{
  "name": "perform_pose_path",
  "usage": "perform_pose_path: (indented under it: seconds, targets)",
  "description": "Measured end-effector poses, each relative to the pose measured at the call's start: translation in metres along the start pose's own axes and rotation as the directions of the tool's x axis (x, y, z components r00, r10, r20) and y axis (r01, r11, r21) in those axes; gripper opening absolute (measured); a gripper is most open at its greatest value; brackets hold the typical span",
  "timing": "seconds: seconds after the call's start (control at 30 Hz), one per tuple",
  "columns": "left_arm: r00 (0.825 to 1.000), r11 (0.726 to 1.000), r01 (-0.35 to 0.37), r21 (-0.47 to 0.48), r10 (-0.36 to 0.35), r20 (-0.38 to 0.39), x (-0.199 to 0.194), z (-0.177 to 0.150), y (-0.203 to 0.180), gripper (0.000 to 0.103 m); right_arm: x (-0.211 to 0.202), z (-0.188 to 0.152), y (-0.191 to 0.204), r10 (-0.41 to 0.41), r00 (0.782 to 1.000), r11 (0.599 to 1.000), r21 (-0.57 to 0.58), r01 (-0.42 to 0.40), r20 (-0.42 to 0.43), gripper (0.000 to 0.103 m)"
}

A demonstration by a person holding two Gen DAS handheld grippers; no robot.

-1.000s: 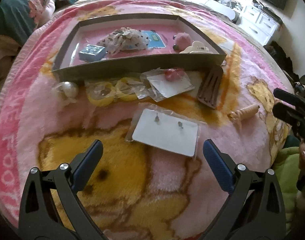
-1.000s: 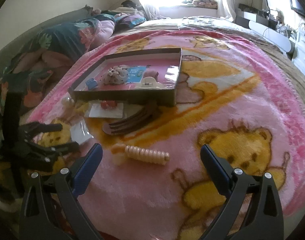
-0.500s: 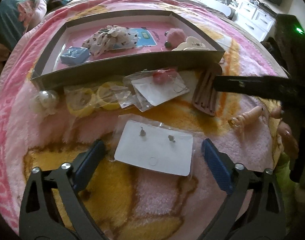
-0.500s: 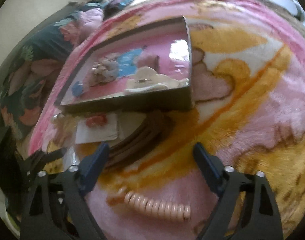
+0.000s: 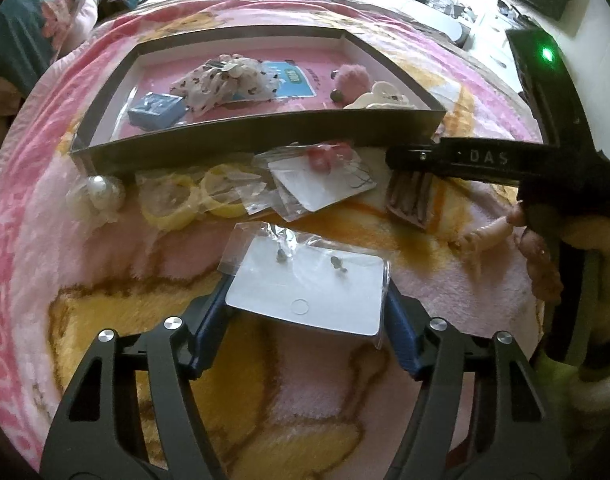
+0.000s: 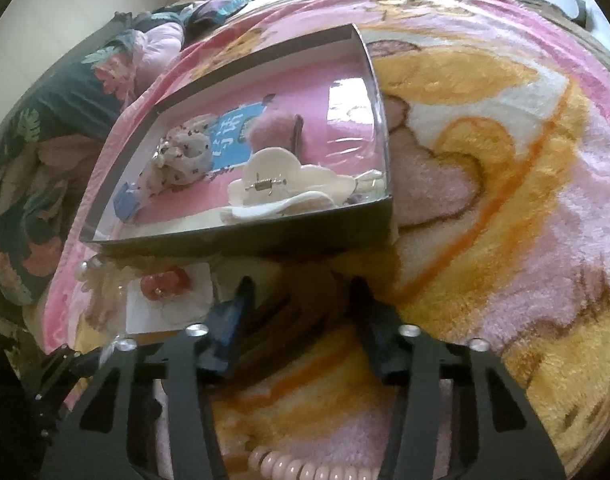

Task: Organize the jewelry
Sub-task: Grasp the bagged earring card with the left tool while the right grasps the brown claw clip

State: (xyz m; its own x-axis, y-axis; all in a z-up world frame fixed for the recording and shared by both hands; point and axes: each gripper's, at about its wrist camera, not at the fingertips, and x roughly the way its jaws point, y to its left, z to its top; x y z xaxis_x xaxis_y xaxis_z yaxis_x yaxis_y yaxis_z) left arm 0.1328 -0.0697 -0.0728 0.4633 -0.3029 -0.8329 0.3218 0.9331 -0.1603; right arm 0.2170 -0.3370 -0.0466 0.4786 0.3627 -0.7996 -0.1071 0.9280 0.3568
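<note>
— Both grippers have dropped closer since a moment ago. Left gripper (image 5: 307,312): jaws closing, blue pads at both edges of the bagged earring card (image 5: 305,294) on the blanket (image 5: 105,240).

— And the right gripper (image 6: 301,316)?

— Its own camera shows jaws closing around the brown hair comb (image 6: 289,320) below the tray (image 6: 241,236); contact is blurred. Only the left view shows the yellow rings (image 5: 193,196).
</note>
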Motion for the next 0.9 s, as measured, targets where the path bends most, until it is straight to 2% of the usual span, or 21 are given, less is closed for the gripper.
perform_pose_path:
  seconds: [0.17,0.5,0.9]
  targets:
    - [1.000,0.998,0.013,-0.063,-0.013,0.009,-0.011,-0.003,0.015,0.061,-0.010,-0.008,0.004,0.066,0.997,0.998,-0.020,-0.065,0.034,0.033]
    - [0.998,0.992,-0.022,-0.124,0.029,0.055,-0.041,-0.009,0.039,0.061,-0.049,-0.012,0.017,0.091,0.985,0.994,-0.079,-0.080,0.148,0.030]
    - [0.989,0.981,-0.063,-0.182,0.086,0.121,-0.079,-0.008,0.064,0.061,-0.094,-0.011,0.040,0.149,0.963,0.980,-0.161,-0.113,0.227,0.030]
